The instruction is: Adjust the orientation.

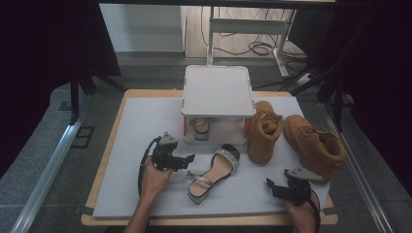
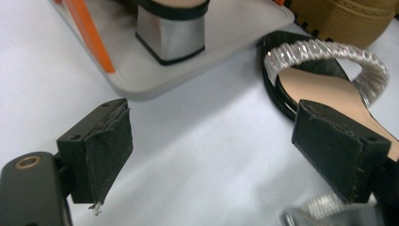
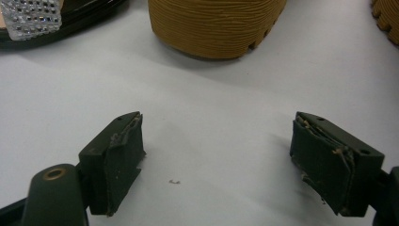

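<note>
While the left tool [image 1: 190, 158] is hovering with jaws spread wide and empty, the sandal [image 1: 214, 172] is lying just beside it on the surface [image 1: 136, 126]; the right tool [image 1: 270, 183] is resting released, near the boots [image 1: 291, 138].

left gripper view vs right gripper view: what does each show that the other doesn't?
Left gripper view alone: the white rack's lower shelf, its orange post, and the silver block heel of a sandal standing on that shelf. Right gripper view alone: a second tan boot's sole edge at the top right corner. Shared: the loose sandal on the mat with its glittery strap, a tan boot sole, the white mat, and open, empty jaws in each.
</note>
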Demonstrator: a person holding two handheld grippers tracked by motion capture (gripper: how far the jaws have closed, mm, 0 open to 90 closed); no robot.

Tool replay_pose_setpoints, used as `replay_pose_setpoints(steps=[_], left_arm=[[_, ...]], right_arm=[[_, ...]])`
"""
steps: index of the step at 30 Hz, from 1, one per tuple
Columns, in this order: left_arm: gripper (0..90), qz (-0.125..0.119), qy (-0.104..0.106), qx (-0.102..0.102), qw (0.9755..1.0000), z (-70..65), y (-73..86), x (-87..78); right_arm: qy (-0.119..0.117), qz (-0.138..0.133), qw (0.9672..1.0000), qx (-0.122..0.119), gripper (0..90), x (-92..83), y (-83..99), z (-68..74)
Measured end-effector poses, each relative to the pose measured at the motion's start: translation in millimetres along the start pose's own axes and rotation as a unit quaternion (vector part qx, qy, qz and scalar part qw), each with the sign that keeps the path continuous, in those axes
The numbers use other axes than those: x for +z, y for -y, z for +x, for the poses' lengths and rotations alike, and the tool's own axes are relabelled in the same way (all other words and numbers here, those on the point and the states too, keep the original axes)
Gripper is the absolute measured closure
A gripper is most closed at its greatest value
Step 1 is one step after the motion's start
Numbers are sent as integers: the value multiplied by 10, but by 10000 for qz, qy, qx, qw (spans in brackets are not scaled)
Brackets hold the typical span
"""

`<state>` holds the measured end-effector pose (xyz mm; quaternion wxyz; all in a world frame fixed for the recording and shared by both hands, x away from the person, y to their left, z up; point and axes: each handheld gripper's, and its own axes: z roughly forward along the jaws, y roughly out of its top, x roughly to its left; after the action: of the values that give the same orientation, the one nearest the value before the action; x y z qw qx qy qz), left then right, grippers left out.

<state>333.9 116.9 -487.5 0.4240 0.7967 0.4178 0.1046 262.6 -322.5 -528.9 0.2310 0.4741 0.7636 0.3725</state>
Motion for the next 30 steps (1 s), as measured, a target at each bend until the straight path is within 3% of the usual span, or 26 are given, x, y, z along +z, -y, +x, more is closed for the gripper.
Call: replay_pose_setpoints(steps=[5, 13, 24, 30], left_arm=[[128, 150, -7, -87, 9998, 4, 88, -97], [130, 199, -58, -80, 9998, -15, 247, -259], [125, 217, -189, 154, 9995, -163, 474, -440], [126, 181, -54, 147, 9997, -269, 578, -520]], right_arm=[[0, 1, 10000, -1, 180, 0, 0, 0], [2, -1, 10000, 3, 179, 1, 0, 1], [4, 0, 10000, 2, 179, 1, 0, 2], [11, -10, 10000, 9, 179, 2, 0, 3]])
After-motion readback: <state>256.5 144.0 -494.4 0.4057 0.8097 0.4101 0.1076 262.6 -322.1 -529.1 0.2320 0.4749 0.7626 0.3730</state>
